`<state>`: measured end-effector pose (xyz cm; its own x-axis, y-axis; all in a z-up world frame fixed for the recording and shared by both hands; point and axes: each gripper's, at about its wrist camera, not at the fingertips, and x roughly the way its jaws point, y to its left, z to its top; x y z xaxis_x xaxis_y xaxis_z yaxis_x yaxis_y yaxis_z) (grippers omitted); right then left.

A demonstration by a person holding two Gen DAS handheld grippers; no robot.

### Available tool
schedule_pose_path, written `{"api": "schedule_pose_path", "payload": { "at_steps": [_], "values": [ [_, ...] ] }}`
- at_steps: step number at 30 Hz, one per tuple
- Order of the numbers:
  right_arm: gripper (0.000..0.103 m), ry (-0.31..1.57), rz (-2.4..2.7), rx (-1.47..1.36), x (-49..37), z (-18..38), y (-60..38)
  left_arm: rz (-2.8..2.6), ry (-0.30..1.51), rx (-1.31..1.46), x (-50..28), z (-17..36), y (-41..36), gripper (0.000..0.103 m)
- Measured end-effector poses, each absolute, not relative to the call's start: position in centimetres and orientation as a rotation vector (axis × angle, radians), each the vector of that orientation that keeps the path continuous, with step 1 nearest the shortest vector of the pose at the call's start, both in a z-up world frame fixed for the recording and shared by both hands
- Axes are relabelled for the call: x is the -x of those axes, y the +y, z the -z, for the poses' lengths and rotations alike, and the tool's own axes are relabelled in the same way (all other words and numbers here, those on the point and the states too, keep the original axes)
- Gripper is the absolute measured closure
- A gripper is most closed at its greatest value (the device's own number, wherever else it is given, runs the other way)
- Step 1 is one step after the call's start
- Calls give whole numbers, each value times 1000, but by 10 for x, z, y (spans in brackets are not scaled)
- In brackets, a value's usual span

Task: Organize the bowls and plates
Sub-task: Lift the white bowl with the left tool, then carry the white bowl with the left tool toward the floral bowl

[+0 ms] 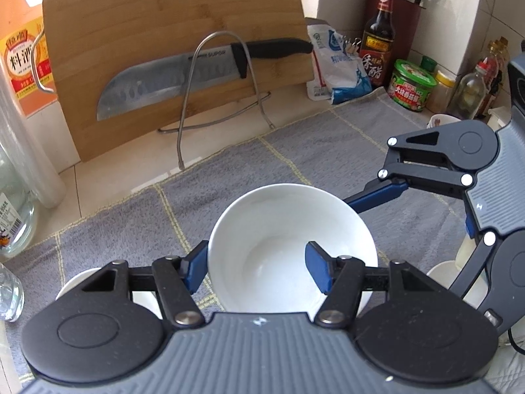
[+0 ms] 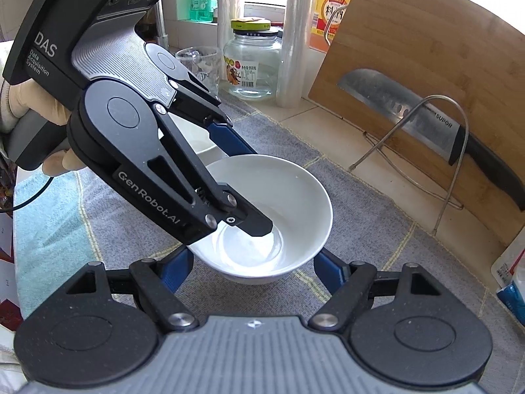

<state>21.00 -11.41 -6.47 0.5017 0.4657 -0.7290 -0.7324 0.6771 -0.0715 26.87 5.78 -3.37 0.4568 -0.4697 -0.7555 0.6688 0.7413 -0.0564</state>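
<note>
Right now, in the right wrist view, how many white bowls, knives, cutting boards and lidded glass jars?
White bowls: 2
Knife: 1
Cutting board: 1
Lidded glass jar: 1
Total: 5

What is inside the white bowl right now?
The white bowl holds no food or dishes. One finger of the left gripper reaches inside it, the other outside its wall, gripping the rim. The gripper hides part of the bowl's floor.

counter (image 1: 108,193) | grey towel (image 1: 295,161): white bowl (image 1: 288,229) | bare tile: cutting board (image 1: 164,49), possibly leaning
</note>
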Motion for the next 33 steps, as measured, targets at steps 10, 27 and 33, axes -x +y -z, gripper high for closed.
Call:
{"api": "schedule_pose_path", "payload": {
  "at_steps": [10, 27, 33],
  "values": [
    [19, 729, -743, 396, -193, 52, -124, 723, 794, -278, -246, 14, 53, 41],
    [19, 715, -714, 376, -149, 38, -144, 746, 745, -317, -196, -5, 36, 41],
    [19, 728, -700, 356, -133, 36, -154, 765, 742, -317, -179, -6, 28, 41]
  ]
}}
